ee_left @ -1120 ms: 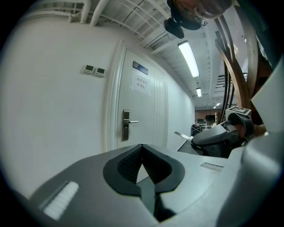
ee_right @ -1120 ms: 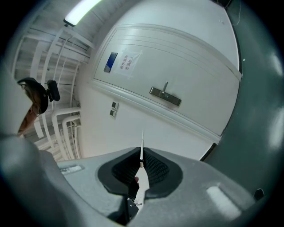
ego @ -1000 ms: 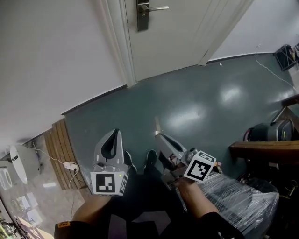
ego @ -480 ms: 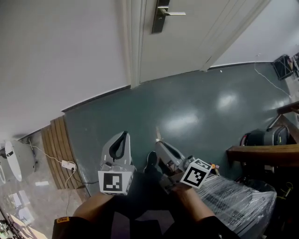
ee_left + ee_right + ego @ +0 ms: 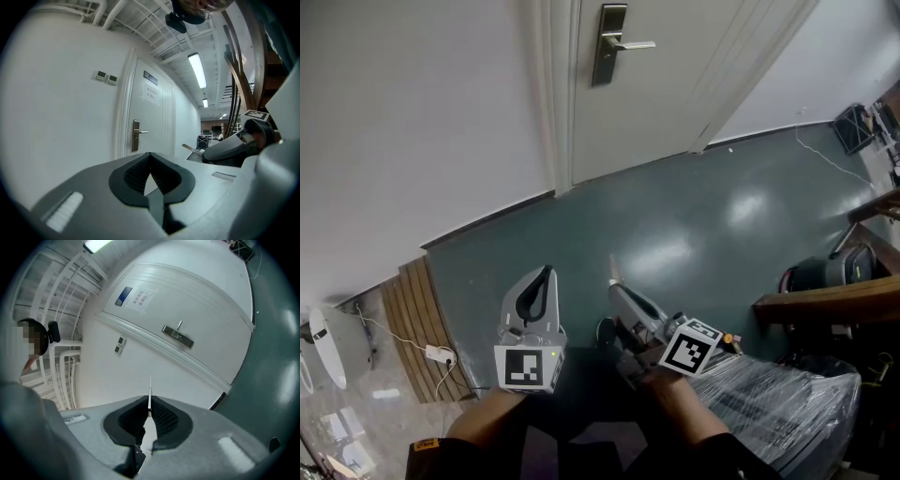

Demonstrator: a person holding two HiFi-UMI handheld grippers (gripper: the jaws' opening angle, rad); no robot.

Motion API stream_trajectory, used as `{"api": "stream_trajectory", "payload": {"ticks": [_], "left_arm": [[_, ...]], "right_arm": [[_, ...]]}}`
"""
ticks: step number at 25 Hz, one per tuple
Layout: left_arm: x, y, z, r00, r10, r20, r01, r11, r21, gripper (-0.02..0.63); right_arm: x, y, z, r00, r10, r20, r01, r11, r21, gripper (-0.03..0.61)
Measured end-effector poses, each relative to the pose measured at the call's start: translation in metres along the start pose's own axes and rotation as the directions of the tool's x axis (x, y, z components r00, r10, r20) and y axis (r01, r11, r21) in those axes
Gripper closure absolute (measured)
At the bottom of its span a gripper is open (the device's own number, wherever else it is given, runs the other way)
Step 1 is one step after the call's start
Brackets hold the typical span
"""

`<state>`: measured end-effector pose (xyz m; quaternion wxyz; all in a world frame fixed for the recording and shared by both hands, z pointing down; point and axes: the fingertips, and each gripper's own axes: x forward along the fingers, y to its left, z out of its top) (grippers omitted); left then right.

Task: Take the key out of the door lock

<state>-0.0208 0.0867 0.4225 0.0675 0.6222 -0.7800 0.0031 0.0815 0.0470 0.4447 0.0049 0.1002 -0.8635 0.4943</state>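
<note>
A white door (image 5: pixel 675 84) with a silver lock plate and lever handle (image 5: pixel 607 42) stands shut at the top of the head view, well ahead of both grippers. My right gripper (image 5: pixel 615 289) is shut on a thin metal key (image 5: pixel 611 266), whose blade sticks out past the tips. In the right gripper view the key (image 5: pixel 150 394) stands edge-on between the pads of the right gripper (image 5: pixel 149 411), with the lever handle (image 5: pixel 178 336) far beyond. My left gripper (image 5: pixel 545 274) hangs beside it, shut and empty. The left gripper (image 5: pixel 149 180) faces the handle (image 5: pixel 136 135).
Dark green floor (image 5: pixel 675 225) lies between me and the door. A plastic-wrapped bundle (image 5: pixel 778 398), a wooden ledge (image 5: pixel 830 300) and a black device (image 5: pixel 825 267) crowd the right. Wooden slats (image 5: pixel 417 300) and a power strip (image 5: pixel 441 354) sit at the left by the white wall.
The head view has tilted up, so the door handle shows lower and fuller in the frame. Both grippers keep their places, the right one still holding the key.
</note>
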Motion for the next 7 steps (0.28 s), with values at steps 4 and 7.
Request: {"api": "stream_trajectory", "payload": {"ticks": [4,7], "left_arm": [[-0.0010,0.0017,0.0035,1.000,-0.004,0.008,0.004,1.000,0.005,0.595],[-0.0015,0.0033,0.0039,1.000,0.000,0.008,0.000,1.000,-0.003,0.595]], "right_arm": [[0.0025,0.0039,-0.0005,1.000,0.007,0.005,-0.007,1.000,0.001,0.565],[0.0033,0.0050,0.0010,1.000,0.002,0.005,-0.002,1.000,-0.010,0.565]]}}
